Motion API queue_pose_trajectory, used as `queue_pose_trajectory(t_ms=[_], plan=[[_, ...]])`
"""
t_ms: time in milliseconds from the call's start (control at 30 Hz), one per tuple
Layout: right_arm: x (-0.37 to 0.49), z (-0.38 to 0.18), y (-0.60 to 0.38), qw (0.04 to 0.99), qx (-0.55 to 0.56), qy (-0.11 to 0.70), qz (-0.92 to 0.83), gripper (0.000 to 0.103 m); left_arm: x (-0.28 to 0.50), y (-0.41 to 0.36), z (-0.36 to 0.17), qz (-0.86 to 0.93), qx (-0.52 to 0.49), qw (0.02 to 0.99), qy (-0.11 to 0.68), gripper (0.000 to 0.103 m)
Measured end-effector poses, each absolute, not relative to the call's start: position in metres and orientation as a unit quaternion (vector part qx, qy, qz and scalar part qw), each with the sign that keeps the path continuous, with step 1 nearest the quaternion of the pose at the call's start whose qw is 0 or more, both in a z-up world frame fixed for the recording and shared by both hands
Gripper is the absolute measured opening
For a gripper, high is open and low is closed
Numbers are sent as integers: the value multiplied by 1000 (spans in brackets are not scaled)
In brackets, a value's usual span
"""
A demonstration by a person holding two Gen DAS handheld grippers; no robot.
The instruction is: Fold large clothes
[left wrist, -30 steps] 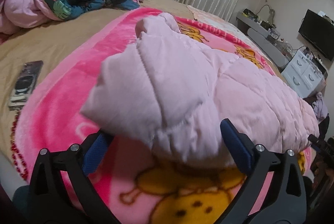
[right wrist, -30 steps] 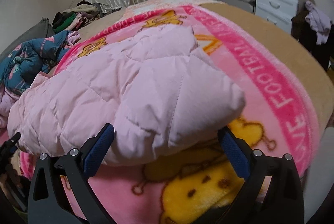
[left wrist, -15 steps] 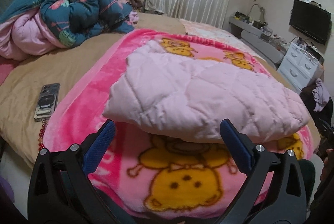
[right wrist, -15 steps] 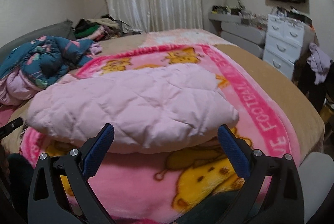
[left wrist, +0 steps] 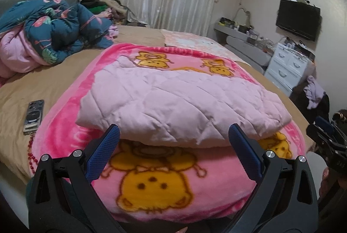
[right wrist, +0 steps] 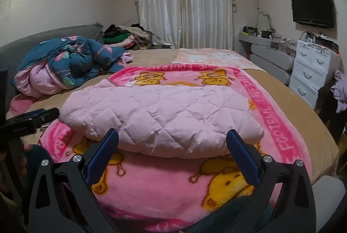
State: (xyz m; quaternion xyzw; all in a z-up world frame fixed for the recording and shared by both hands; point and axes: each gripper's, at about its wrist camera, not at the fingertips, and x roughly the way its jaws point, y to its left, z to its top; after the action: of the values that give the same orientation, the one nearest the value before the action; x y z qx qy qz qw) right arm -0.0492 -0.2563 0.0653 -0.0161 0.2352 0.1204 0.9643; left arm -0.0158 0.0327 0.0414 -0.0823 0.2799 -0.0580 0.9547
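The bed (left wrist: 71, 72) fills most of both views, its tan sheet topped by a pink blanket (left wrist: 151, 187) printed with yellow bears. On the blanket lies the jacket (left wrist: 180, 102), pale pink and quilted, folded into a thick flat bundle across the blanket's middle. A rumpled duvet (left wrist: 58, 31), dark blue over pink, is heaped at the far left of the bed. A white dresser (right wrist: 312, 74) stands by the right wall under a TV (right wrist: 312, 7). A phone (left wrist: 34, 115) lies on the sheet just left of the blanket. The left tool (left wrist: 173, 146) is held level before the jacket's near edge, fingers spread wide, gripping nothing. The right tool (right wrist: 172, 145) is posed the same way, also spread and empty, clear of the jacket.
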Motion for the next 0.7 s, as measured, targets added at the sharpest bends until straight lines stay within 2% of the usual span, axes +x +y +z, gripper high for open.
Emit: queue_pose_trajectory(t_ms=[400,700], plan=[[-74,49,-241,968,-21,216,128,99,-30,11,16,-57,-67,951,295,94],[-55,18,-242,953,-21,283,109,99,-22,4,5,-62,-61,946,314,94]])
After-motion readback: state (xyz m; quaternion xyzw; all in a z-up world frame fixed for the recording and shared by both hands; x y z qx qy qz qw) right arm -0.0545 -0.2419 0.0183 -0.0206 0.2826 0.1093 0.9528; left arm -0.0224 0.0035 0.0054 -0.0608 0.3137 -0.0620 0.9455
